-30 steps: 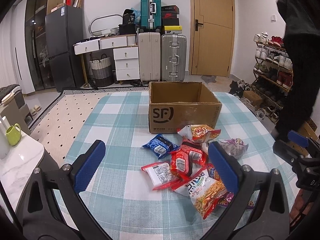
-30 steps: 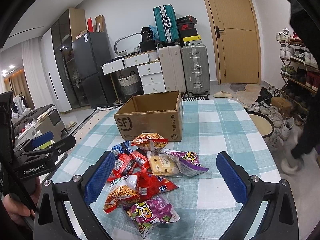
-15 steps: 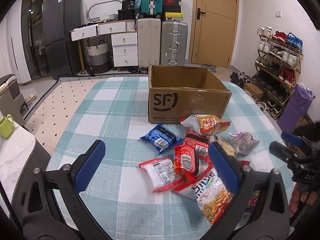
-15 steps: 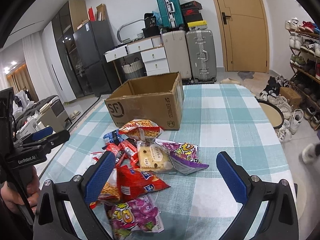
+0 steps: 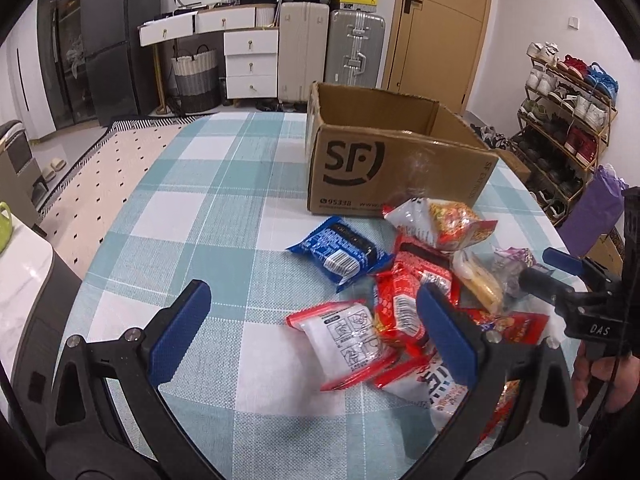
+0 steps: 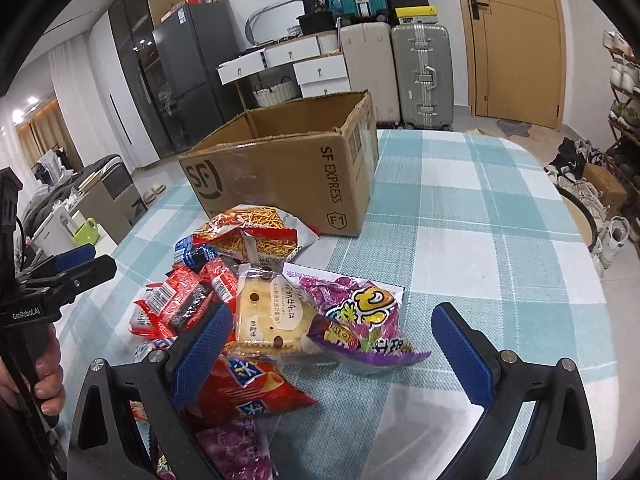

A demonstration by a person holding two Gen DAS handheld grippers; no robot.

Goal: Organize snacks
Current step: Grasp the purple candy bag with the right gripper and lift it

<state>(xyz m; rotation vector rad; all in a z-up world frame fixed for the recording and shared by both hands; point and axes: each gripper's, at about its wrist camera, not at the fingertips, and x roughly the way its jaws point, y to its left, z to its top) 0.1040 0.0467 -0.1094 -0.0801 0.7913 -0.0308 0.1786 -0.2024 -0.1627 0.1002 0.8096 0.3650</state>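
While both grippers, left gripper (image 5: 316,334) and right gripper (image 6: 334,350), are held wide and empty, snack packets (image 6: 276,316) lie heaped before the cardboard box (image 6: 280,176); approach judged underway, closing on one packet needed next.

The left wrist view looks forward and down along the left tongs (image 5: 312,336), close over the counter (image 5: 208,216), facing the cardboard box (image 5: 384,172) and the door wall behind it. The right wrist view looks down along the right tongs (image 6: 332,354) from the opposite side of the snack pile (image 6: 256,280), equally close. Both views share the box, the pile and the suitcases (image 6: 420,72) (each view also catches the other tongs at its edge).
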